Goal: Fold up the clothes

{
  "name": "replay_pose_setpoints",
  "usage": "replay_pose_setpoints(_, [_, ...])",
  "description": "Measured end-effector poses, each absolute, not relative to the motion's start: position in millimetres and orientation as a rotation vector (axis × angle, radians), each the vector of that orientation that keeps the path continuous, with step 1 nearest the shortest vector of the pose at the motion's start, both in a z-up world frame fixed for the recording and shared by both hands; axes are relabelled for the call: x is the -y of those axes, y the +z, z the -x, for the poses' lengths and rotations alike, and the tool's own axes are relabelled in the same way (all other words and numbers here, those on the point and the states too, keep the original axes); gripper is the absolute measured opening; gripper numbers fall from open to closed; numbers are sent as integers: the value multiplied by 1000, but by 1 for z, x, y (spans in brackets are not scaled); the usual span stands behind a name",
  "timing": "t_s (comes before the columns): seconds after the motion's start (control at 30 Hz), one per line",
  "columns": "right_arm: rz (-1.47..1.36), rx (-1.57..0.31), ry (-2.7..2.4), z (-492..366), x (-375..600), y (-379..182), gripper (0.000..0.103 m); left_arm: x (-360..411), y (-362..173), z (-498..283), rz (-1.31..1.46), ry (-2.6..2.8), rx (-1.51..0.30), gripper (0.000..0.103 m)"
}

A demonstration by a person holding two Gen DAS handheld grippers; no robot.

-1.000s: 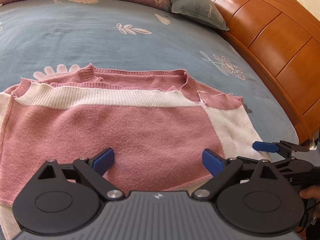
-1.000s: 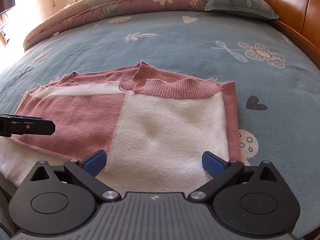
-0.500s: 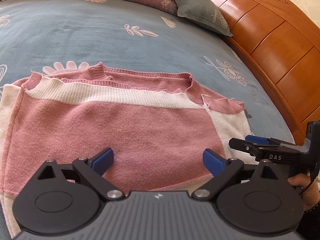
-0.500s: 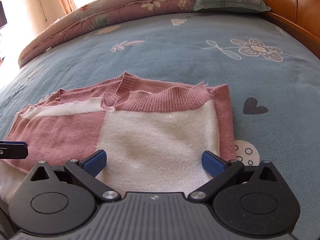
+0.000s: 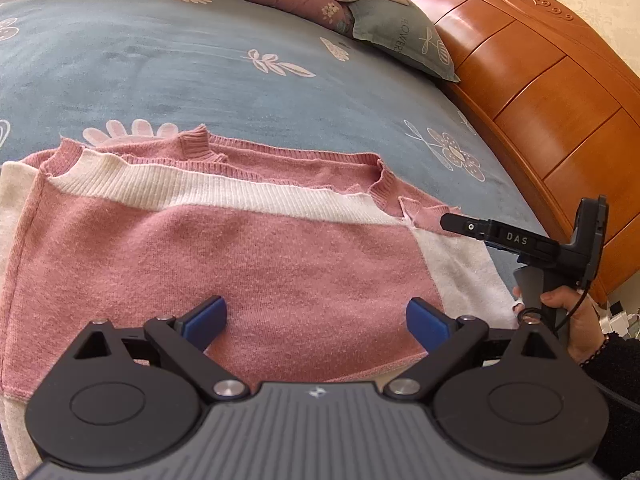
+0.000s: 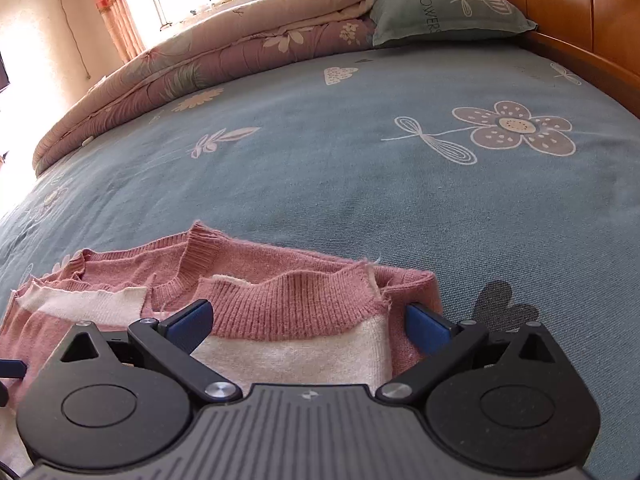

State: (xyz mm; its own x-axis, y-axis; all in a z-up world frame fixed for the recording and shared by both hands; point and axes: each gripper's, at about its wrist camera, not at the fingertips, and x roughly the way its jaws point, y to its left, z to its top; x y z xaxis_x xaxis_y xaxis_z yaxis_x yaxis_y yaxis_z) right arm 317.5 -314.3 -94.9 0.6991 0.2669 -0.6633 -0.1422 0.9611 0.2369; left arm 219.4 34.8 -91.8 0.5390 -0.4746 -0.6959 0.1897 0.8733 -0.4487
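Observation:
A pink and white knit sweater (image 5: 240,256) lies partly folded on the blue flowered bedsheet (image 5: 200,64). My left gripper (image 5: 316,322) is open and empty, low over the sweater's near pink panel. My right gripper (image 6: 310,326) is open and empty, its blue fingertips either side of the pink ribbed band (image 6: 292,304) at the sweater's right end. The right gripper also shows in the left wrist view (image 5: 456,224), reaching over the sweater's right corner, held by a hand. The sweater's near edge is hidden behind both gripper bodies.
A wooden headboard (image 5: 560,92) runs along the right side of the bed. A grey-green pillow (image 6: 444,4) and a rolled floral quilt (image 6: 208,60) lie at the far end. A window with curtains (image 6: 116,8) is behind them.
The right gripper has moved forward over the sweater, from its near edge to the ribbed band at its far right. The left gripper has stayed over the pink panel, tilting slightly.

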Motion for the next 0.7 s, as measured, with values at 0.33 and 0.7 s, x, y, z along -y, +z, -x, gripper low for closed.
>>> replay_pose_setpoints(0.33, [-81,-760,214,-314,302,-80,103,-33,-94,-223,325,-424,-907,99])
replay_pose_setpoints(0.7, [-47,-775,286,-270,273,-57,103,-77,-71,-233,329,-321,-804,99])
